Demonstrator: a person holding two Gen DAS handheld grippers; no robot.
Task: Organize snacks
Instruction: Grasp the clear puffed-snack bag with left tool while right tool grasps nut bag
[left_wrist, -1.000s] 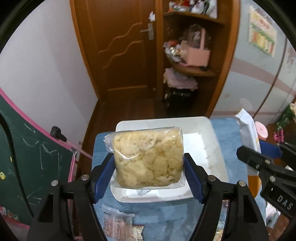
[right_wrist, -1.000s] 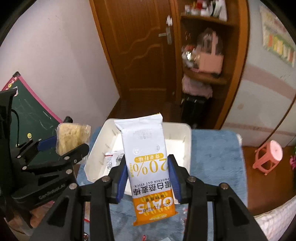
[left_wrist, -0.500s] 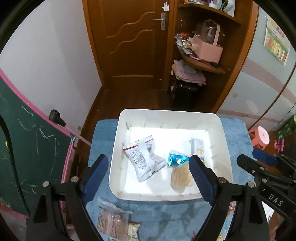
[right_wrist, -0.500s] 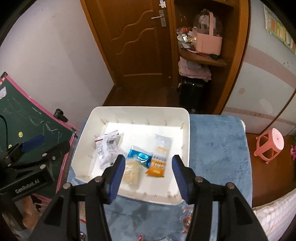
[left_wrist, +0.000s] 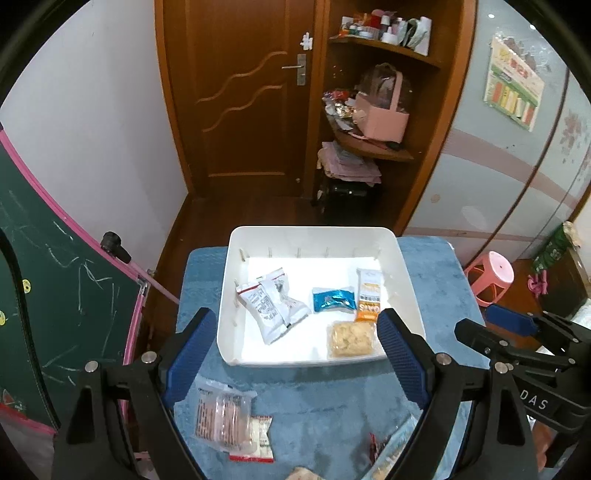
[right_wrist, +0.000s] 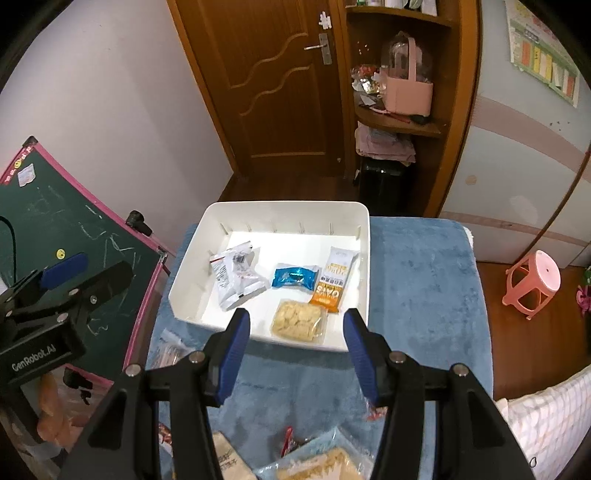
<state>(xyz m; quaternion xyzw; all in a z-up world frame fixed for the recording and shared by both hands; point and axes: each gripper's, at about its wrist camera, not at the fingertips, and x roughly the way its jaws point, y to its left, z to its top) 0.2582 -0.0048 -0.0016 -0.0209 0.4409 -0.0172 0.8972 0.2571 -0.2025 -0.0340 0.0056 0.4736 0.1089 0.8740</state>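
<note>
Left claw (left_wrist: 295, 354) fills the lower part of its frame, blue-padded fingers (left_wrist: 190, 354) spread wide apart, gripping nothing. Right claw (right_wrist: 297, 349) sits at the bottom centre of its frame, fingers (right_wrist: 360, 350) likewise parted and empty.

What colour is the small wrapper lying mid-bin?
Shiny blue wrapper, clearest in the right wrist view.
</note>
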